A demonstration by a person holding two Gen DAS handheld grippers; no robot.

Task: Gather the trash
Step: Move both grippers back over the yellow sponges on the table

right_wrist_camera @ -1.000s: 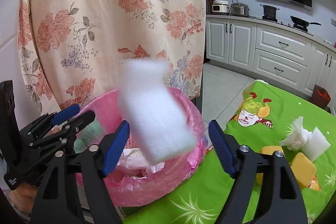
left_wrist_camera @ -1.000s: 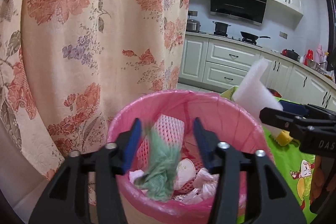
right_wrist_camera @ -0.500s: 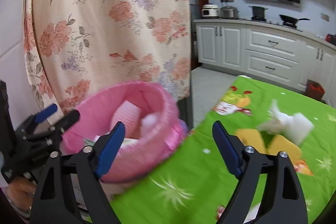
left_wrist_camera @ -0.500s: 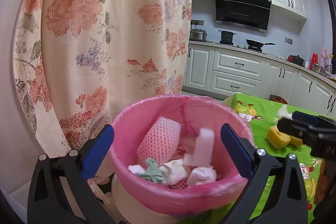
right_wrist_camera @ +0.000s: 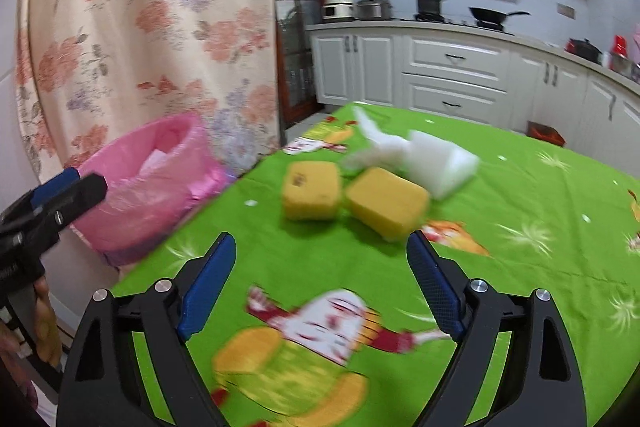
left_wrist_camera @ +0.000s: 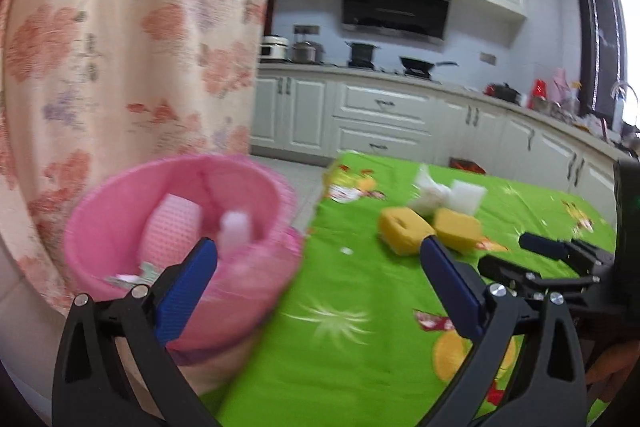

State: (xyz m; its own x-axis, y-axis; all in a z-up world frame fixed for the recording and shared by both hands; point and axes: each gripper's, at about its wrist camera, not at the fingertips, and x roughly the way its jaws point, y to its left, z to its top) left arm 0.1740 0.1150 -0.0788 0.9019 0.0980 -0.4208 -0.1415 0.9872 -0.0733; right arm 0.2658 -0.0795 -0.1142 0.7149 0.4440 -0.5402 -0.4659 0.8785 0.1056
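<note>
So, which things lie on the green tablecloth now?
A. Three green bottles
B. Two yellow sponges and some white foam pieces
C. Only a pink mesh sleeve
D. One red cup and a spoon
B: the right wrist view shows two yellow sponges side by side on the green tablecloth, with white foam pieces just behind them.

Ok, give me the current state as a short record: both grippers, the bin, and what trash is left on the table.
left gripper: open, nothing between its fingers
right gripper: open, nothing between its fingers
pink plastic-lined bin: beside the table's edge, holds a pink foam net and white scraps
green patterned tablecloth: trash remains on it
two yellow sponge blocks: side by side
white foam block: behind the sponges
crumpled white tissue: next to the foam
</note>
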